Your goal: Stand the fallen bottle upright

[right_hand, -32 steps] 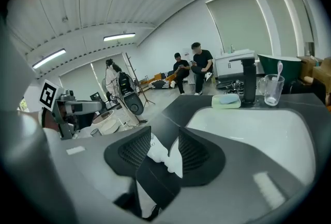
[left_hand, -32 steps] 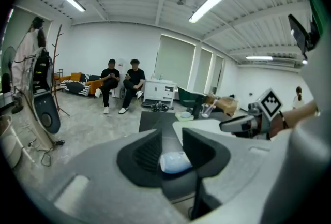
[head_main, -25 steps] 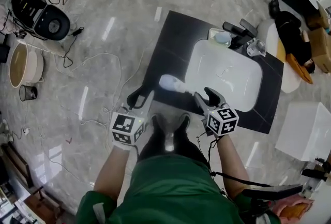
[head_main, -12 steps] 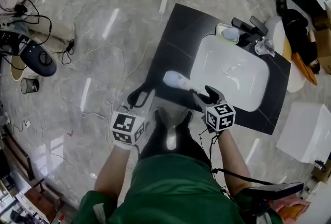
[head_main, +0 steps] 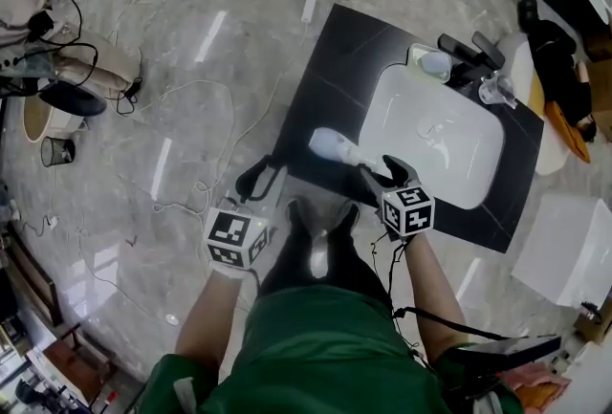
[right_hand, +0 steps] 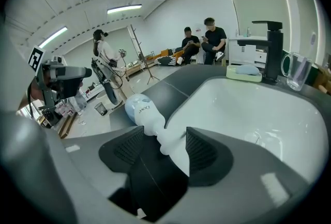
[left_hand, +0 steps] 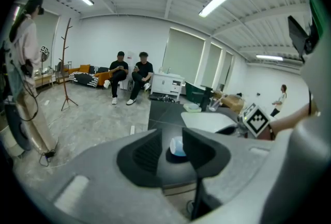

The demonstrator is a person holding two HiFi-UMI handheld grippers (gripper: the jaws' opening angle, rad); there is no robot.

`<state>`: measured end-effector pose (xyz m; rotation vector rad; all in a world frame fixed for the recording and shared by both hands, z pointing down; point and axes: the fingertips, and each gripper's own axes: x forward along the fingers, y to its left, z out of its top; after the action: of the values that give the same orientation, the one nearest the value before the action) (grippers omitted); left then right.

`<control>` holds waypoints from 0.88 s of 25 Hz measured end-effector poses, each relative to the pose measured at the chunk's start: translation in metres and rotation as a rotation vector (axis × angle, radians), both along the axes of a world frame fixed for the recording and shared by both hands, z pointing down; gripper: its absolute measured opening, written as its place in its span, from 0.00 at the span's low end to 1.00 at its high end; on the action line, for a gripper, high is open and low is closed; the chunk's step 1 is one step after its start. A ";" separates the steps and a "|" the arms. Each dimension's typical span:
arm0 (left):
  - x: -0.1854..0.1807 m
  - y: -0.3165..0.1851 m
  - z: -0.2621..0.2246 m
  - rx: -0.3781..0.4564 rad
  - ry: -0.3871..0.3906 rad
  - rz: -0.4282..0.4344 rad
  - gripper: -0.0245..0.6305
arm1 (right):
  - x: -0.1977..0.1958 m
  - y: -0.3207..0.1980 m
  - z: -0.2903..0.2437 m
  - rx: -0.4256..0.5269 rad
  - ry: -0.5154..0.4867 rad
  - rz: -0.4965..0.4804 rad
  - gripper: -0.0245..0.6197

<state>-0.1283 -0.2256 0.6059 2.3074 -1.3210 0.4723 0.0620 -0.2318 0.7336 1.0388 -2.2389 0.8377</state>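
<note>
The white bottle (head_main: 335,147) lies on its side on the black counter (head_main: 330,68), at the near left rim of the white sink (head_main: 449,163). Its neck points toward my right gripper (head_main: 385,171). In the right gripper view the bottle (right_hand: 140,109) has its neck and cap lying between the wide-open jaws of my right gripper (right_hand: 164,146), and the pads are not pressing on it. My left gripper (head_main: 260,183) hovers off the counter's near left corner, open and empty. In the left gripper view the bottle (left_hand: 177,146) shows farther off, through the gap of my left gripper (left_hand: 171,151).
A black faucet (right_hand: 271,52), a soap dish (right_hand: 247,71) and a clear cup (right_hand: 297,70) stand at the sink's far side. Cables (head_main: 191,116) trail over the floor to the left. A white box (head_main: 564,245) sits at the right. People sit in the background (left_hand: 129,75).
My right gripper has come down, its jaws have spread wider, and they now straddle the bottle's neck. The left gripper has barely shifted. The bottle lies where it was.
</note>
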 end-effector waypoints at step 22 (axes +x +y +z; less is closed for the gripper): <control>-0.009 0.014 0.007 -0.025 0.011 -0.036 0.22 | 0.006 -0.003 0.022 -0.039 0.008 0.029 0.35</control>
<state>-0.1370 -0.2118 0.6130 2.2589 -1.3422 0.4604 0.0675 -0.2348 0.7553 1.0576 -2.1968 0.8847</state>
